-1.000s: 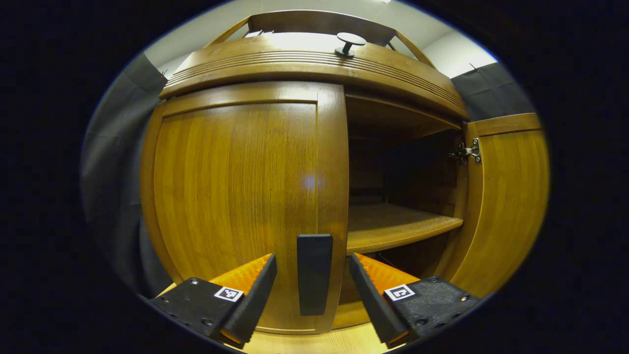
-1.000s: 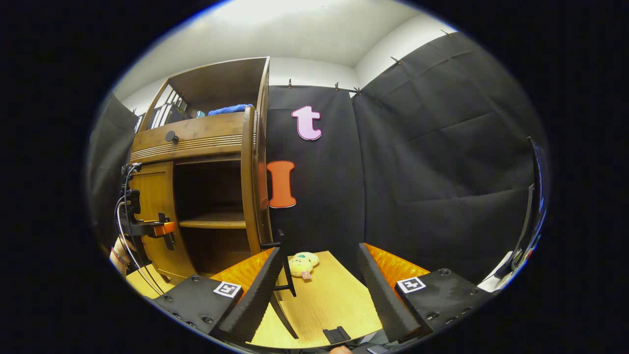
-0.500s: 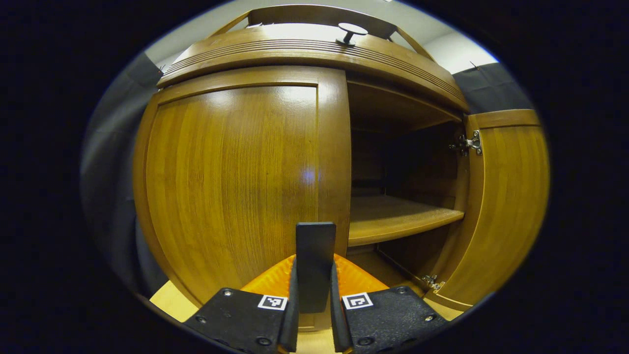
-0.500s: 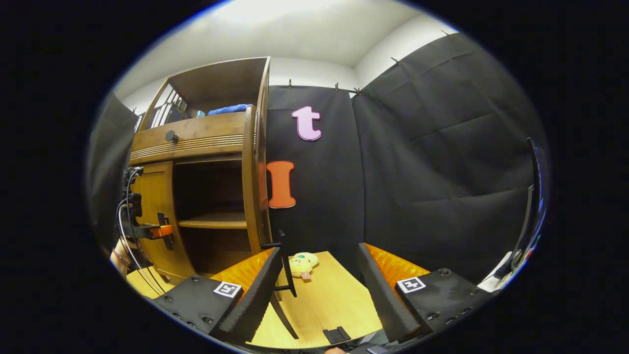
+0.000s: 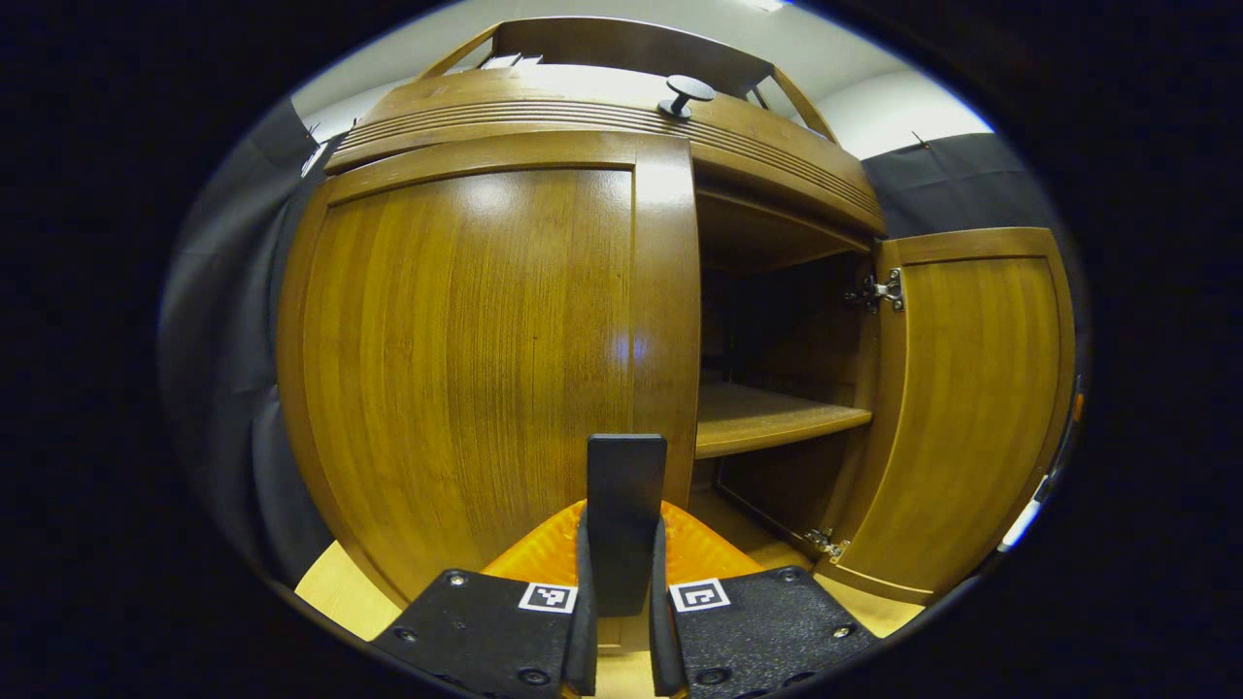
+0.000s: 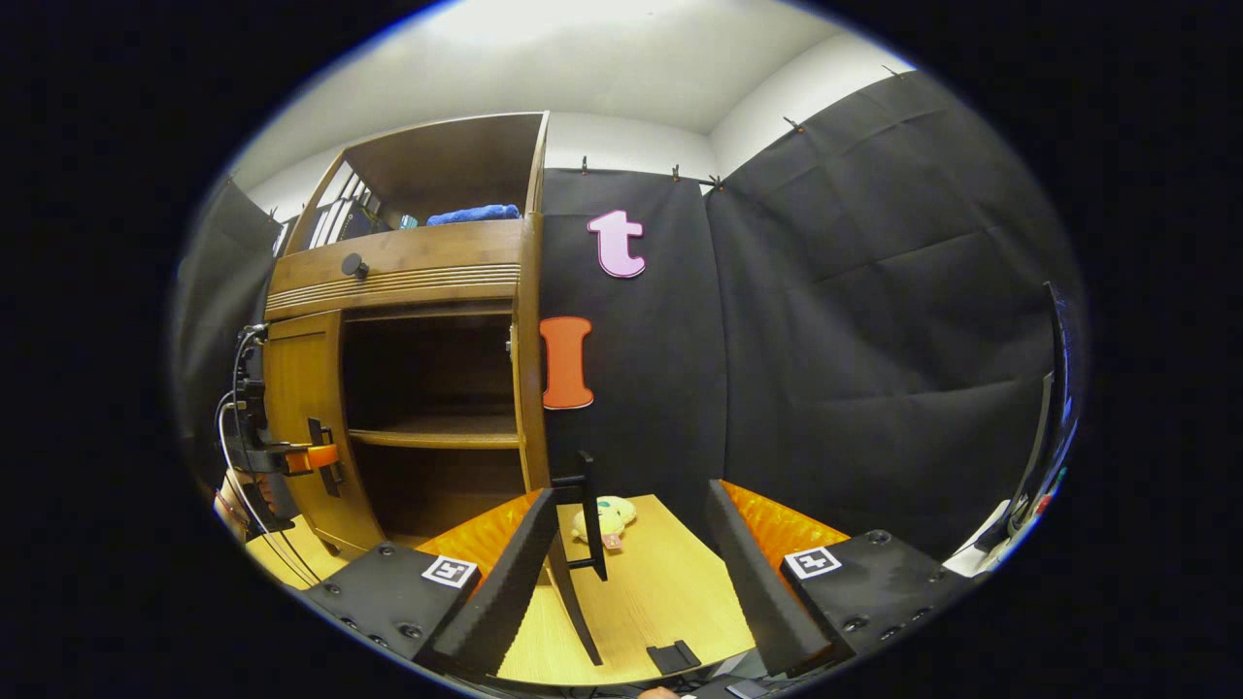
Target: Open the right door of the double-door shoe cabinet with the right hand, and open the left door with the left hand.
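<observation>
At the cabinet's (image 5: 602, 107) front, the left hand-held gripper (image 5: 621, 621) is clamped on the upright dark handle (image 5: 625, 505) of the left door (image 5: 486, 359); that handle runs vertically at the door's inner edge, so the pull should, I judge, swing toward the gripper and out to the left; the right door (image 5: 971, 408) already stands wide, showing a shelf (image 5: 767, 417); the right hand-held gripper (image 6: 631, 582) hangs with fingers apart over the table (image 6: 641, 602), well off the cabinet.
</observation>
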### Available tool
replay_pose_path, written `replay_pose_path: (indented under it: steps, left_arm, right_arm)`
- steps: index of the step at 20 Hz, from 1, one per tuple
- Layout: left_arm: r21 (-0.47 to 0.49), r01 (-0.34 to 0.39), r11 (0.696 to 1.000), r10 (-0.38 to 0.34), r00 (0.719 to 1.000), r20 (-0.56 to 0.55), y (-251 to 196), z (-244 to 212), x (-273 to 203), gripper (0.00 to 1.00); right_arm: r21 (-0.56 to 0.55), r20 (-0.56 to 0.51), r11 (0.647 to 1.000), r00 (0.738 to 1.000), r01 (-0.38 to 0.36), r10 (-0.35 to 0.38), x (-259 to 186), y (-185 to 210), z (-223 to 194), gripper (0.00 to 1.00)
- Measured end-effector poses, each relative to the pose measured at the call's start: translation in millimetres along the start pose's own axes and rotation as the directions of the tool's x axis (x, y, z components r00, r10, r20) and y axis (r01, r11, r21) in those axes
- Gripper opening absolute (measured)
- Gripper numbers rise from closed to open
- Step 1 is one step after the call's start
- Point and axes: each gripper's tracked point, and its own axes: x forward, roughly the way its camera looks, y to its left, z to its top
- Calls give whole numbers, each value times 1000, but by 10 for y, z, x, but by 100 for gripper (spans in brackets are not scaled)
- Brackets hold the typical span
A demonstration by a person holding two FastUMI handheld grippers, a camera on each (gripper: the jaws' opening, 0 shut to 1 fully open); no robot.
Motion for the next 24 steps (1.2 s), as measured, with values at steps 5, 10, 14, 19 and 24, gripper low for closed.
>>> replay_pose_path:
  steps: [5,10,14,19,24]
  left_arm:
    - [1,38,999,-38,999,3,-10,78,-34,22]
    - [11,50,999,-50,999,0,26,40,-304,22]
    - [13,58,998,-58,998,-2,72,33,-456,22]
    - [15,61,998,-61,998,-4,167,28,-694,22]
    - [11,59,998,-59,998,1,330,23,-955,22]
  right_arm:
    - [-6,4,1000,1000,-7,8,-75,96,42,99]
    - [-7,4,1000,1000,-17,17,-124,177,69,99]
    - [-14,6,1000,1000,-19,19,-169,217,88,99]
    - [-25,14,999,1000,-28,28,-240,315,116,99]
    - [-31,14,999,999,-44,44,-264,444,132,99]
